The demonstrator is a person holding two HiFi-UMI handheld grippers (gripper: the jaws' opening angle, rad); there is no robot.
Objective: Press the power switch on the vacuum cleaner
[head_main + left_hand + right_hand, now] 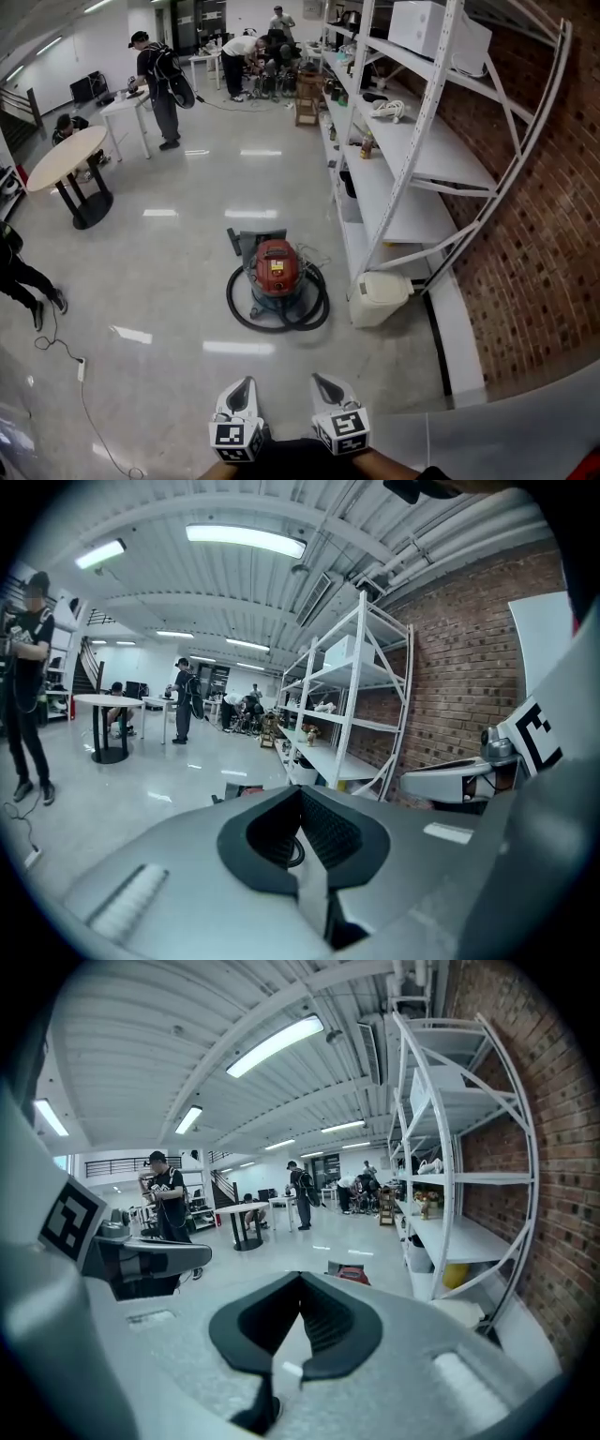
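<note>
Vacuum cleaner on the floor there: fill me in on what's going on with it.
A person holds the left gripper and the right gripper low in front, both shut and empty. The red vacuum cleaner stands on the floor ahead, beside the white shelving, with its black hose coiled around its base. Neither gripper touches it, so nothing on it has been pressed yet.

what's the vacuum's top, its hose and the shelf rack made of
Vacuum's top: red, glossy, probably moulded plastic. Hose: black, coiled in a loop, likely flexible plastic or rubber. Shelf rack: thin white posts and braces, looks like painted metal.
</note>
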